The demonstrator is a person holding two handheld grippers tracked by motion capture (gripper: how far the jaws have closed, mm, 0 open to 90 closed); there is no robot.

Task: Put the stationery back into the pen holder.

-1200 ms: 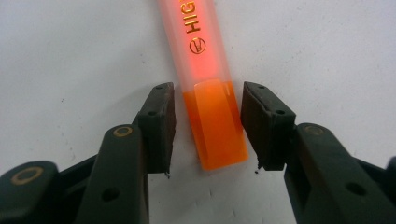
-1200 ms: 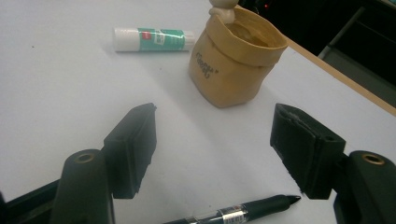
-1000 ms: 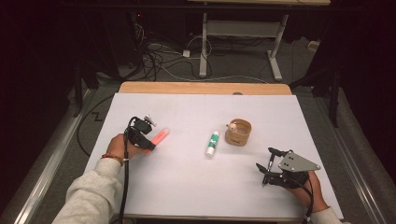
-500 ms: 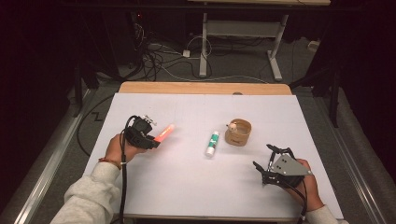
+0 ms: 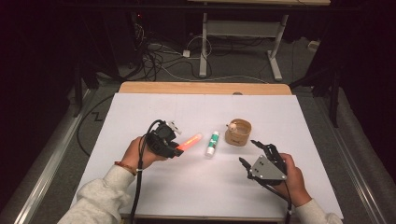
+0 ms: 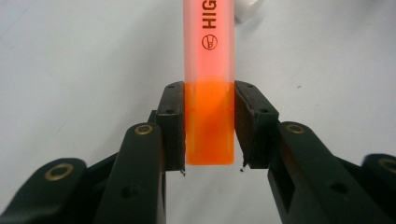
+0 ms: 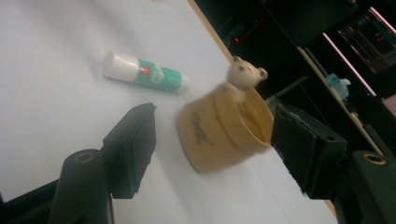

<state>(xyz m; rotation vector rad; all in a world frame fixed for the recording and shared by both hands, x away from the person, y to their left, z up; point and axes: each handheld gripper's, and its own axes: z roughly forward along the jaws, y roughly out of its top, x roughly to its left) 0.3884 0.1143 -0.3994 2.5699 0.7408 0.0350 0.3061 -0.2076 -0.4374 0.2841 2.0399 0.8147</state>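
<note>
Glue stick [image 5: 212,143] lies between highlighter [image 5: 188,142] and cup [image 5: 238,132].

Glossy translucent orange plastic highlighter [image 6: 208,79], smooth tan wooden cup [image 7: 223,130], matt white table sheet [image 5: 196,186].

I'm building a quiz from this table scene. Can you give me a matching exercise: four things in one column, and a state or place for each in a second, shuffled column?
Things:
1. orange highlighter
2. glue stick
3. wooden cup
4. right gripper

States or places:
A. stands upright, with a small bear figure on its rim
B. clamped at one end between the left gripper pads
C. jaws apart, nothing held
D. lies flat on the white table, between highlighter and cup

Pairs: 1-B, 2-D, 3-A, 4-C
</note>
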